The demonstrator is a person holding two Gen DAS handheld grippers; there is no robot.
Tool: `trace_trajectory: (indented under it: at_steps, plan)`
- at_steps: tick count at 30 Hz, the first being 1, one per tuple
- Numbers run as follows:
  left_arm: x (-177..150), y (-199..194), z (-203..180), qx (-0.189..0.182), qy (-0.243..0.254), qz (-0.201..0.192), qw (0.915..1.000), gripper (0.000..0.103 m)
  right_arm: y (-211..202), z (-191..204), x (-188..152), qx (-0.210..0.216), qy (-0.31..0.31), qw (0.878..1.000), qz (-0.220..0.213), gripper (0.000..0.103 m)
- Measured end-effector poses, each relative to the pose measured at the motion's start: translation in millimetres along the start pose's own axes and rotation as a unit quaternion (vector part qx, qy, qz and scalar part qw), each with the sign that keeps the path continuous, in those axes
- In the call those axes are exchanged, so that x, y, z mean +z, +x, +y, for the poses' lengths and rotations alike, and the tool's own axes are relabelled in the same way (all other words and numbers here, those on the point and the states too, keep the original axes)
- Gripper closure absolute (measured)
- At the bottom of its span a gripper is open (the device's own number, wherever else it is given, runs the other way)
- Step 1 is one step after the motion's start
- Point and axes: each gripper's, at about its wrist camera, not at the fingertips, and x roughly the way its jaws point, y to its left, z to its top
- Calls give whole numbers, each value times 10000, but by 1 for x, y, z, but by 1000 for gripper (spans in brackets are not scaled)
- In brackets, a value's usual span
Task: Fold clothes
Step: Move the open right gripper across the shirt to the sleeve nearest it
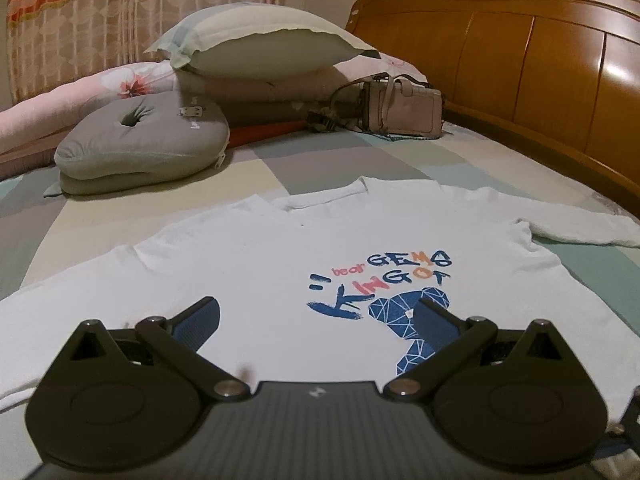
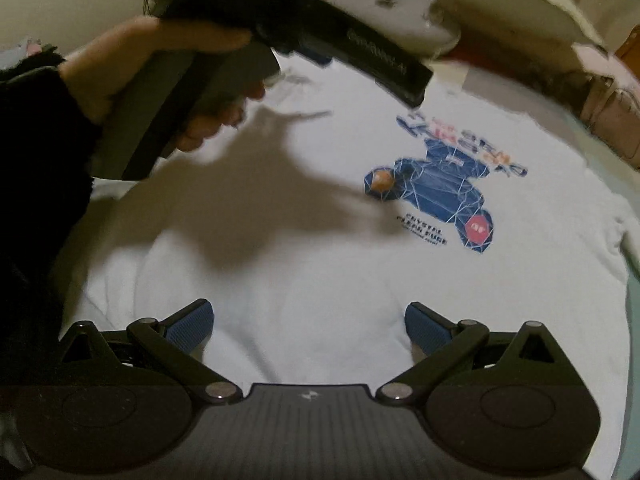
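A white long-sleeved shirt [image 1: 260,280] with a blue bear print [image 1: 404,312] lies flat and face up on the bed, collar toward the pillows. My left gripper [image 1: 318,310] hovers low over its chest, open, nothing between its blue pads. In the right wrist view the same shirt [image 2: 300,280] fills the frame and the print [image 2: 436,196] sits at upper right. My right gripper [image 2: 308,320] hangs open above the shirt's lower body. A hand [image 2: 160,60] in a dark sleeve holds the left gripper's body [image 2: 340,48] over the shirt's upper left.
A grey cushion [image 1: 140,140], stacked pillows [image 1: 260,44] and a beige handbag [image 1: 400,108] lie beyond the collar. The wooden headboard [image 1: 540,60] runs along the right. One sleeve [image 1: 580,228] stretches out to the right on the patchwork sheet [image 1: 260,168].
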Motion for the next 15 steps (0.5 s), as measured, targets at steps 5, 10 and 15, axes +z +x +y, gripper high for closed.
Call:
trace_trajectory:
  at_steps: [5,10,15]
  plan:
    - [-3,1,-15,60,323,-35,9995,1,-23,-31,-3,-111,666,9975,-193,0]
    - [-7,2,-29,-214,472,-16,9987,1,-28,-62,-30,-469,1361,9895,139,0]
    - [-12,7,-48,-384,732,82,9965,1,-46,-65,-44,-525,1597,9856,-203,0]
